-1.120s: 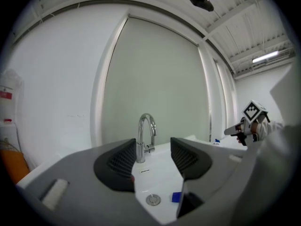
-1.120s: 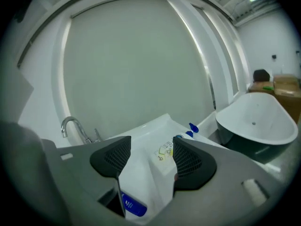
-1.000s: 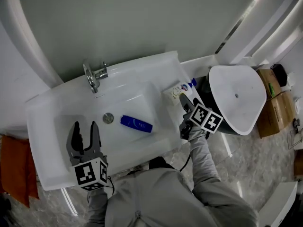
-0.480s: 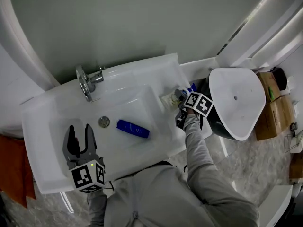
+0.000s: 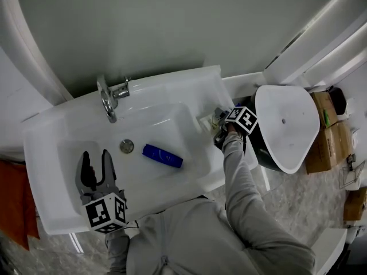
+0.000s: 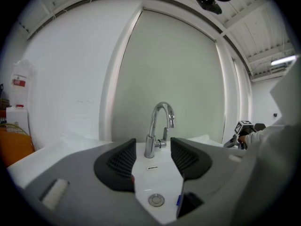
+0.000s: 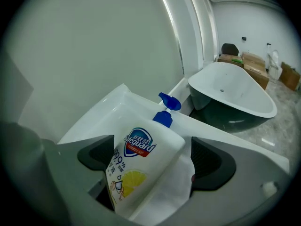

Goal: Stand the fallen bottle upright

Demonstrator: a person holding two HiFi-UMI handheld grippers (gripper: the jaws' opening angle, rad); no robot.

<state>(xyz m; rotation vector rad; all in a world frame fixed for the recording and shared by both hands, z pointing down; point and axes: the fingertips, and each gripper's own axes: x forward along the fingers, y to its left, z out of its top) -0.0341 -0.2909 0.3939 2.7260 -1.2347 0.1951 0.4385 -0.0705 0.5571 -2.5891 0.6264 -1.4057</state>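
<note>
White soap bottle [image 7: 141, 166] lying between the right tool's [image 7: 153, 160] parted jaws

Its jaws have just been opening wide and stand astride the soap bottle, which lies on its side on the sink's [image 5: 189, 90] right ledge, blue pump [image 7: 167, 108] pointing away. The left tool [image 6: 151, 160] hovers open and empty over the basin, facing the faucet [image 6: 158, 128]. A blue tube [image 5: 163, 156] lies inside.

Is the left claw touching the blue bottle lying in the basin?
Apart. The head view shows bare white basin between the left claw and the blue bottle.
</note>
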